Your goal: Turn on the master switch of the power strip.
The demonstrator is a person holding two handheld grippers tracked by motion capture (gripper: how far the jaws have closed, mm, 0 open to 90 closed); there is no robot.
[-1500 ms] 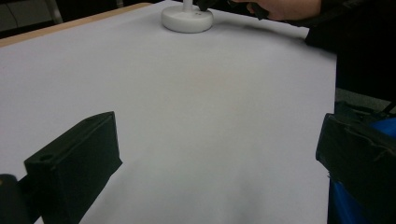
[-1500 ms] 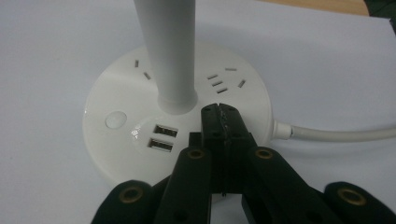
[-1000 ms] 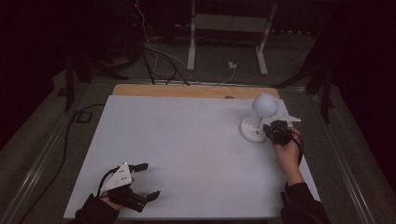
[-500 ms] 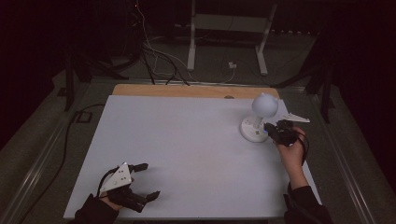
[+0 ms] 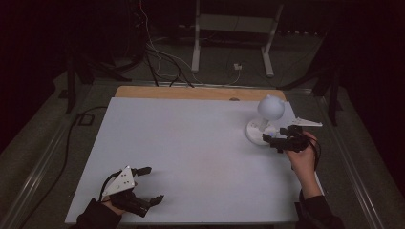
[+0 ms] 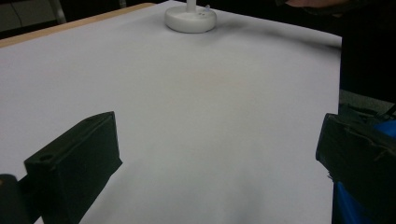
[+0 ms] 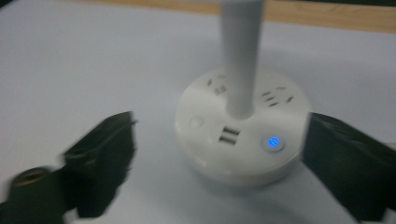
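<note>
Sitting near the far right corner of the white table is a small white desk lamp with a ball-shaped head on a thin stem. Its round base has plug holes, two slots in front, a plain button and a button glowing blue. The right gripper is held low just beside that base, on the person's side, and it points at the lamp. Its two black jaws are spread wide, one on each side of the base, and they pinch nothing. I think it is placed there to reach a button or to grab the base. The right hand stretches forward from its dark sleeve. The left gripper stays far from the lamp, low by the near left edge, likely just waiting. Its jaws are spread apart too, with bare table between them.
</note>
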